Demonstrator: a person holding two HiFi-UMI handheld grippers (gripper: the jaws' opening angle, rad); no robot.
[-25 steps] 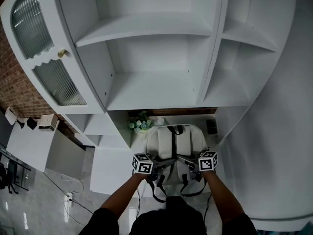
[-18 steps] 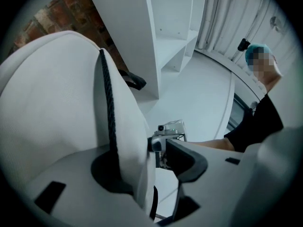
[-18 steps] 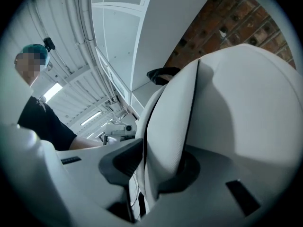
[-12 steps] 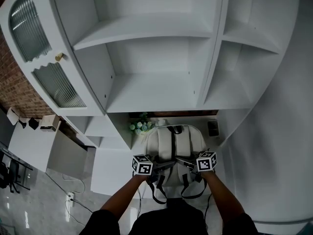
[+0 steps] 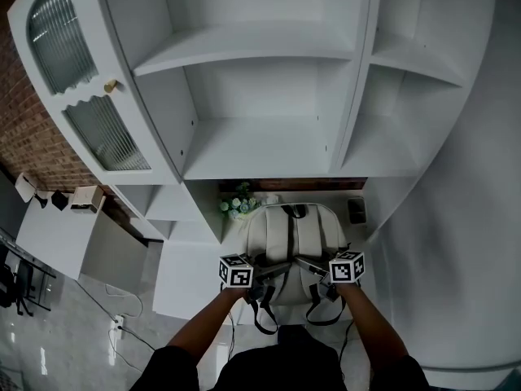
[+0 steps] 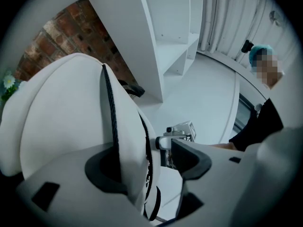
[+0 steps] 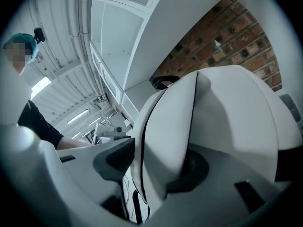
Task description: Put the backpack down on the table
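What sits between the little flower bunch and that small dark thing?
The top of the pale grey fabric backpack lies between the flower bunch and the small dark object, as the head view shows.

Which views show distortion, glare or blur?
Head view: sharp, shelving lines bowed by the wide lens, sheen on the floor lower left. Left gripper view: fisheye, black corners, backpack close up, softly lit. Right gripper view: same fisheye vignette, bright ceiling lights at left.

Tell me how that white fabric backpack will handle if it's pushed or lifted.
The white fabric backpack looks soft and rounded, so it would probably flex, not stay rigid. Standing upright on the white table, it may tip if pushed high. Its padded shoulder straps curve loosely, so they'd likely flop.
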